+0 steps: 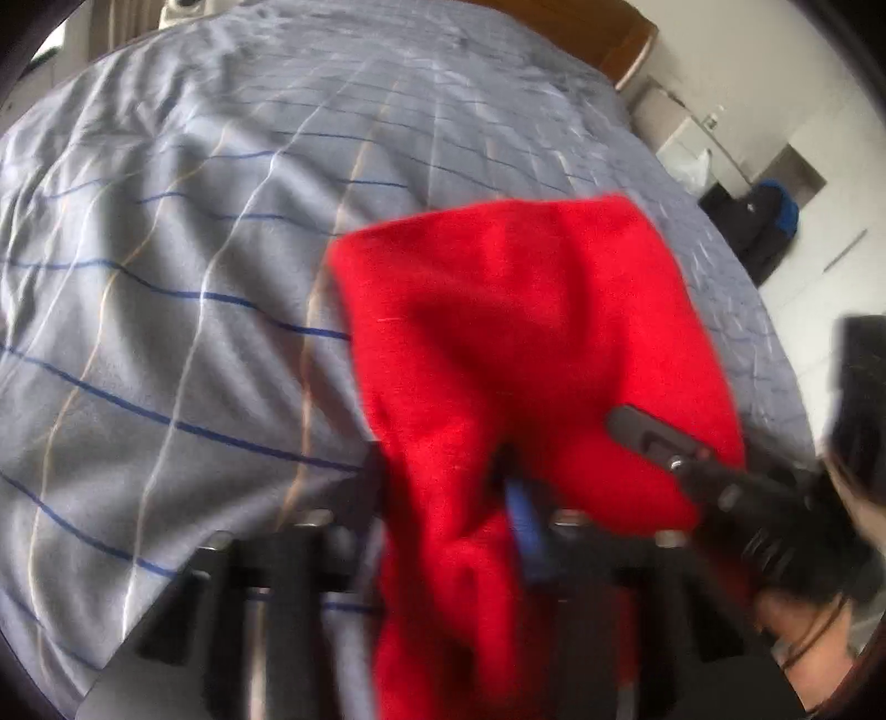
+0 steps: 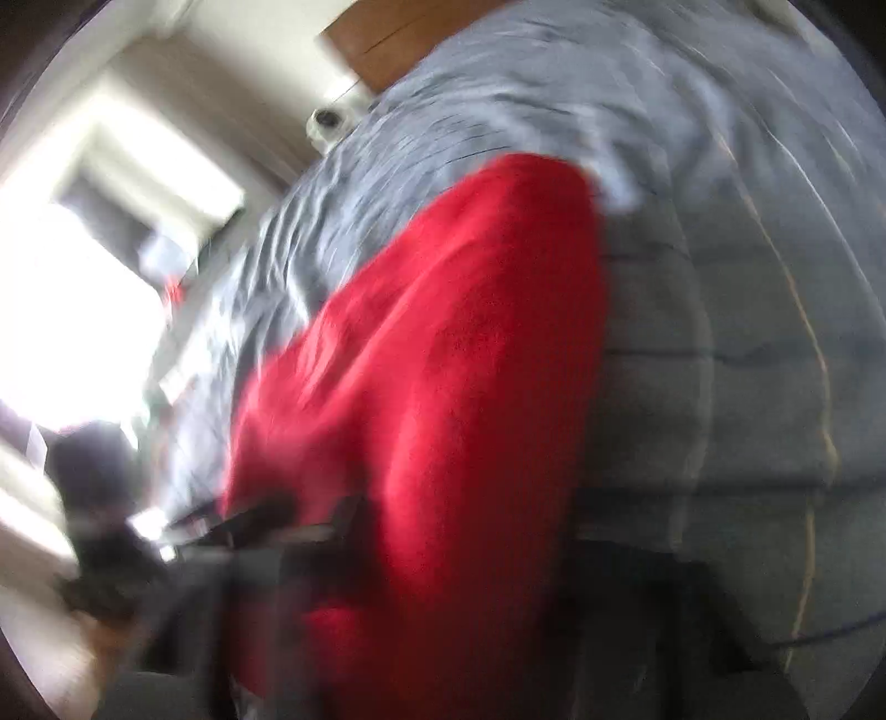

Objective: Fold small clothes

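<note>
A red garment (image 1: 515, 354) was held above a grey striped bedspread (image 1: 166, 277), pinched in the left gripper (image 1: 498, 476) at 6 o'clock. The right gripper (image 1: 653, 437), at 4 o'clock, was clamped on its edge. A wooden headboard (image 1: 598, 39) was seen at 1 o'clock.

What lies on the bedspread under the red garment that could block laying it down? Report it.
Nothing visible does. The red garment hangs from the left gripper over bare striped bedspread; the right gripper reaches its edge.
</note>
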### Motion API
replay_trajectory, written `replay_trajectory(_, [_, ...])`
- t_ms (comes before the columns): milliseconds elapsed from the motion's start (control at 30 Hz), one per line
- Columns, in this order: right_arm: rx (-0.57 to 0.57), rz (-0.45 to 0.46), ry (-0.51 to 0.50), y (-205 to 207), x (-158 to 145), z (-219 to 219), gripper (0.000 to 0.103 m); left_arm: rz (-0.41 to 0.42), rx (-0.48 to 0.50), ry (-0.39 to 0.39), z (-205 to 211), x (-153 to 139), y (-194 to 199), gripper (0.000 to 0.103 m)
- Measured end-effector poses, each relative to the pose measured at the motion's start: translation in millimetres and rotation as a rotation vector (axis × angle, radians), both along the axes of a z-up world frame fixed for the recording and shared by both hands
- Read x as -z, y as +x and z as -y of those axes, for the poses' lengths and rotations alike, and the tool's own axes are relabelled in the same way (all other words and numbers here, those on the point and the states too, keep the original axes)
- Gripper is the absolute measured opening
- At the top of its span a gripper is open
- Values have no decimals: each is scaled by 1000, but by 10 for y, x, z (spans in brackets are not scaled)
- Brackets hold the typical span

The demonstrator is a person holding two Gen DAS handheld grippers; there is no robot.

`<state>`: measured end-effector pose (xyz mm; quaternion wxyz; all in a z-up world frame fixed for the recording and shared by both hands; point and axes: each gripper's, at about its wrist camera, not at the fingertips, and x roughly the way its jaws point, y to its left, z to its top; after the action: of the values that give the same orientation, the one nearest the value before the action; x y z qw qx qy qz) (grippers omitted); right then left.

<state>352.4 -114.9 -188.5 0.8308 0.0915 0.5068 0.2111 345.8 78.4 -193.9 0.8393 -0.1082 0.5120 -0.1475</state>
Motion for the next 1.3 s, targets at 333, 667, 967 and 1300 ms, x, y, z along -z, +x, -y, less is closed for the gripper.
replay_trajectory(333, [-55, 417, -200, -471, -1361, -52, 29, 276, 78, -15, 485, -1268, -366, 21])
replay_trajectory(667, [254, 211, -219, -859, -787, 1476, 103, 354, 11, 255, 601, -770, -1099, 97])
replay_trajectory(967, [311, 218, -194, -1911, -959, 1482, 103, 404, -113, 463, 664, -1050, -1754, 103])
replay_trajectory(1300, [260, 270, -252, -2235, -1236, 1135, 103, 286, -152, 320, 661, -1018, -1912, 103])
